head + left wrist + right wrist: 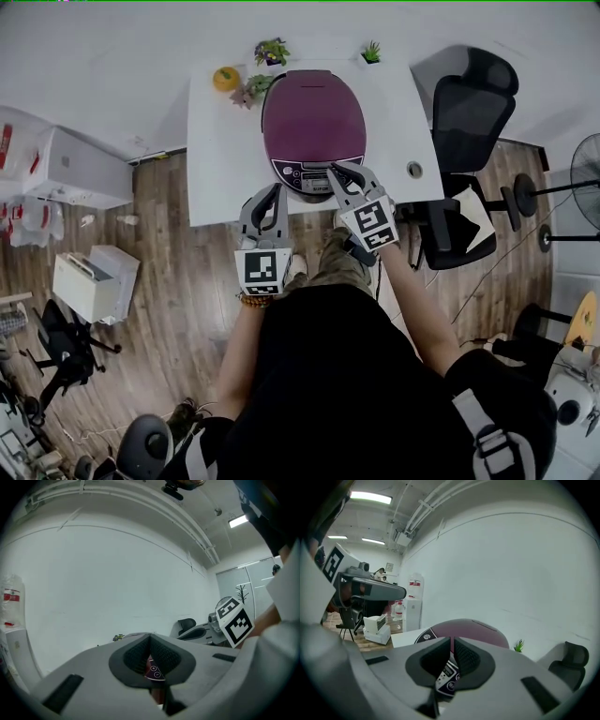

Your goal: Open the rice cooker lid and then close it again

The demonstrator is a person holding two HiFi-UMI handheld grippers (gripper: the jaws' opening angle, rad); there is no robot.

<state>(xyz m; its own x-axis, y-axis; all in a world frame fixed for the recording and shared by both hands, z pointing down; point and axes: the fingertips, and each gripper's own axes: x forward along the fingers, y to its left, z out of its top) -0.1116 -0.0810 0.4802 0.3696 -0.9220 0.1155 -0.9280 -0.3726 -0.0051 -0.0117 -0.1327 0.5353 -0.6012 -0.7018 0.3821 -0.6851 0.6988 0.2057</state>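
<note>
Rice cooker lid (313, 117) down; panel (312, 175) print unreadable. Left hand-held gripper (266, 195), right hand-held gripper (339, 173): jaws together.

Even, bright indoor light comes from ceiling strip lamps (370, 498). All views bow strongly at the edges, with dark vignetted corners in both gripper views. Shadows are soft; nearby gripper bodies look slightly blurred.

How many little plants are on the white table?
3. One plant at the back, left of the rice cooker; one beside its left side; one back right. More may hide.
</note>
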